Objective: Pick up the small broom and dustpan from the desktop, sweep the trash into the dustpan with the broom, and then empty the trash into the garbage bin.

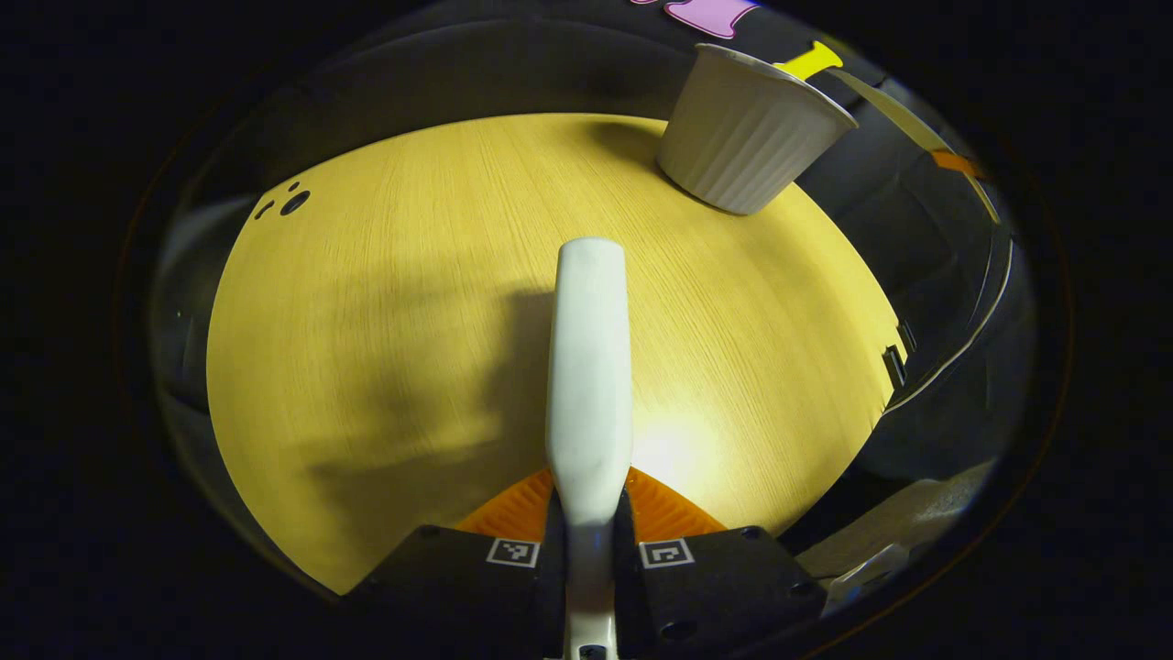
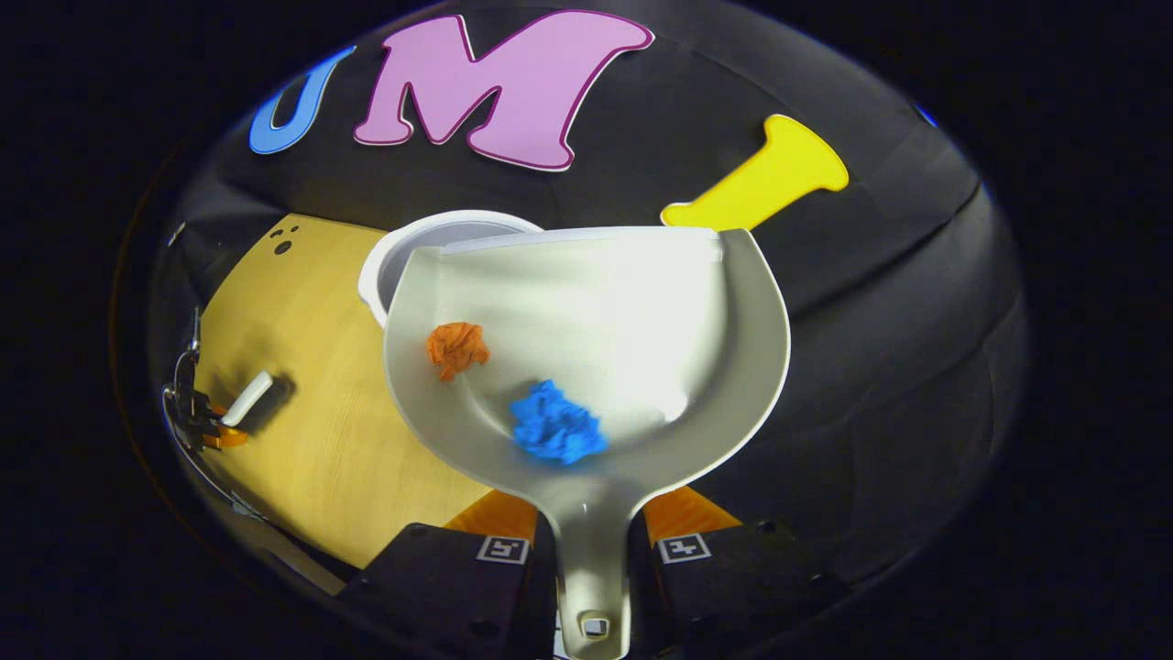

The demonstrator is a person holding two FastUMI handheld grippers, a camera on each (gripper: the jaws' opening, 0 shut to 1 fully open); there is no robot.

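Right tongs [image 2: 591, 550] pinching white plastic dustpan [image 2: 641, 302] handle; orange [image 2: 457, 347] & blue paper wads [image 2: 555, 424] inside; front lip over white ribbed bin [image 2: 403, 252], far side. Left tongs [image 1: 588, 550] pinching white broom handle [image 1: 589, 367] over bench [image 1: 367, 321].

Right gripper [image 2: 588, 541] clamps dustpan [image 2: 641, 302] handle; orange wad [image 2: 458, 348], blue wad [image 2: 556, 423] inside; bin [image 2: 385, 266] behind.

My booth is dim; a hot glare patch sits on the desktop [image 1: 412, 275] just ahead of my left gripper [image 1: 588, 541], with soft shadows beside it. The dustpan [image 2: 586, 330] in my right gripper view glares bright, and the edges bend.
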